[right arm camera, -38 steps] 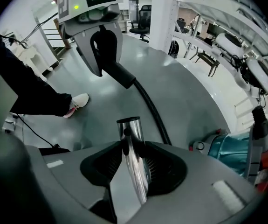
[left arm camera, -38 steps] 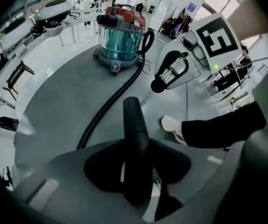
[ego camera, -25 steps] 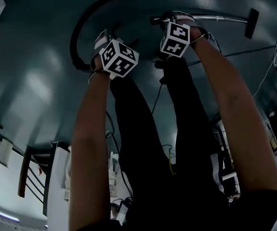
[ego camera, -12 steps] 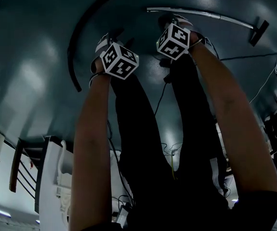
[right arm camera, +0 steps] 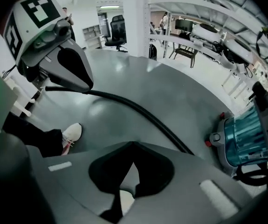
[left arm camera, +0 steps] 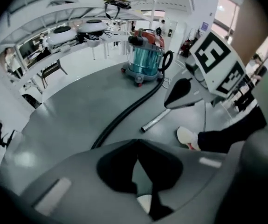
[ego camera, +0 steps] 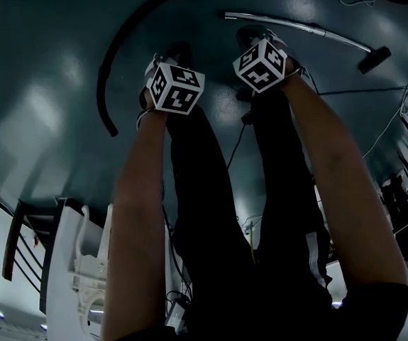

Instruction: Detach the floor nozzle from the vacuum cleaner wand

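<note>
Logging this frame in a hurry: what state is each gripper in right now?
Left gripper: jaws have just closed, shut, nothing between them.
Right gripper: shut, nothing between its jaws.

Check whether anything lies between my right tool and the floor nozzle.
Nothing visible does. Only bare floor separates the shut, empty right tool from the nozzle. The wand lies alongside that path.
</note>
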The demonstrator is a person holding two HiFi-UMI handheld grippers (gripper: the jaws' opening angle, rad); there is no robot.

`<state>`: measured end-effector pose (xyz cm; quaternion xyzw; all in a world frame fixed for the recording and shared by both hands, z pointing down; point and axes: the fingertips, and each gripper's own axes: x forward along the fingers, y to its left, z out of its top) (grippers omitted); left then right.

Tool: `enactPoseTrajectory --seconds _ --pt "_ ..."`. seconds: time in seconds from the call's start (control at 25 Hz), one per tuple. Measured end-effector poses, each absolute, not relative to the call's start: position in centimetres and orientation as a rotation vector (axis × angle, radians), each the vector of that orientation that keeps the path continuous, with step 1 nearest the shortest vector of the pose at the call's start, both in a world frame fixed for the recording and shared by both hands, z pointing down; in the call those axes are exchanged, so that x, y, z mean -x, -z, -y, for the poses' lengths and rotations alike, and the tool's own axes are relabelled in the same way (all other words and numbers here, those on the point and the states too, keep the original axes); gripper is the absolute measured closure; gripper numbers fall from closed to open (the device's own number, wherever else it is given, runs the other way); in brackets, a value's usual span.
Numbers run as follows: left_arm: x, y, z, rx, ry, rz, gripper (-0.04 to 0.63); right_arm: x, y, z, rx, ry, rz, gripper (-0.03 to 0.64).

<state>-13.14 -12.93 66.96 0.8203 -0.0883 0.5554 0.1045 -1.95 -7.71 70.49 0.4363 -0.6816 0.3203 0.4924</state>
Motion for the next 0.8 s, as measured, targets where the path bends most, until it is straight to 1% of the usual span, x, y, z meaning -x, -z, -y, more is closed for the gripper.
enactPoseTrajectory --seconds 0.16,0.32,0.56,0.8 --pt "12.8 -65.3 13.3 -2.299 -1.537 0.404 0.586 2.9 -68.0 8.5 -1.148 -0.826 1.671 0.620" --pt "11.3 -62.7 11.9 -2.241 -1.389 0.432 0.586 2.8 -65.4 8.6 -1.261 -0.918 1.664 0.620" --pt "10.1 -58.8 10.3 -2.243 -1.213 0.558 0.587 1.7 -61.5 7.4 -1.434 -1.016 1.654 0.620" --pt "9.5 -54.9 10.5 -2.267 -1.080 0.687 0.586 1.0 -56.9 6.5 -1.628 -1.037 1.669 0.621"
